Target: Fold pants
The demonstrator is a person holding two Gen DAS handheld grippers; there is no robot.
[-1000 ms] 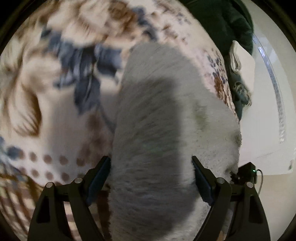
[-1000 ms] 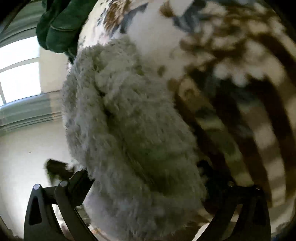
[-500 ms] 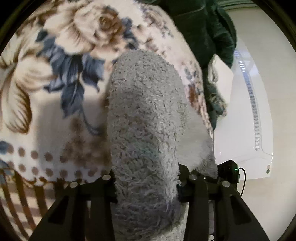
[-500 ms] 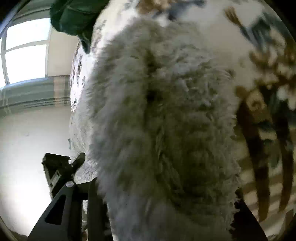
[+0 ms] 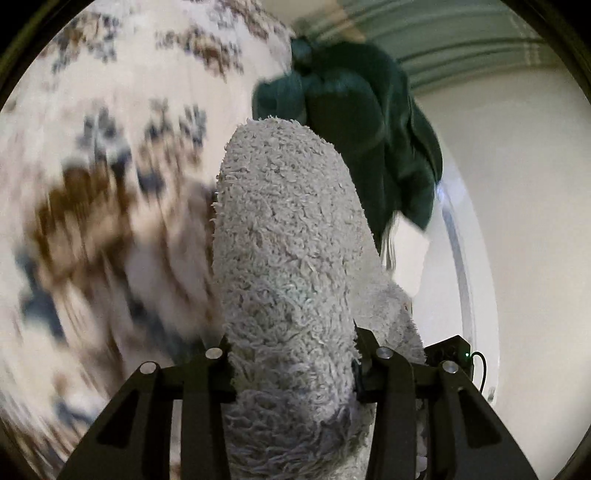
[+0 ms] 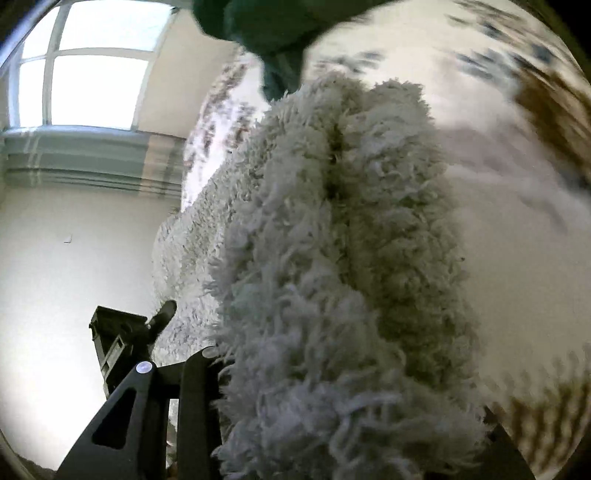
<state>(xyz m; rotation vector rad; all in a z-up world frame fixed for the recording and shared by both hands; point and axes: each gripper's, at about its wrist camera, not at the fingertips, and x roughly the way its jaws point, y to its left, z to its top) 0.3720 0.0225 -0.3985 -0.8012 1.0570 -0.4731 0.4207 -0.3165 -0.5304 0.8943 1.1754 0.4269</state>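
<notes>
The grey fluffy pants [image 5: 288, 258] fill the middle of the left wrist view, bunched into a thick roll that runs away from me. My left gripper [image 5: 293, 354] is shut on this roll, one finger on each side. In the right wrist view the same grey fluffy pants [image 6: 343, 277] hang in two folded layers. My right gripper [image 6: 332, 373] is shut on them; its left finger [image 6: 195, 369] shows, its right finger is hidden by the fleece. The pants are lifted above the floral bedspread [image 5: 92, 184].
A dark green garment [image 5: 369, 140] lies bunched at the far edge of the bed, also in the right wrist view [image 6: 273, 26]. Pale floor [image 5: 517, 221] lies to the right of the bed. A window [image 6: 92, 62] and the other gripper [image 6: 122, 339] show at left.
Both grippers have closed on the pants and raised them off the bedspread. The views have swung toward the far end of the bed, so the green garment now looks nearer.
</notes>
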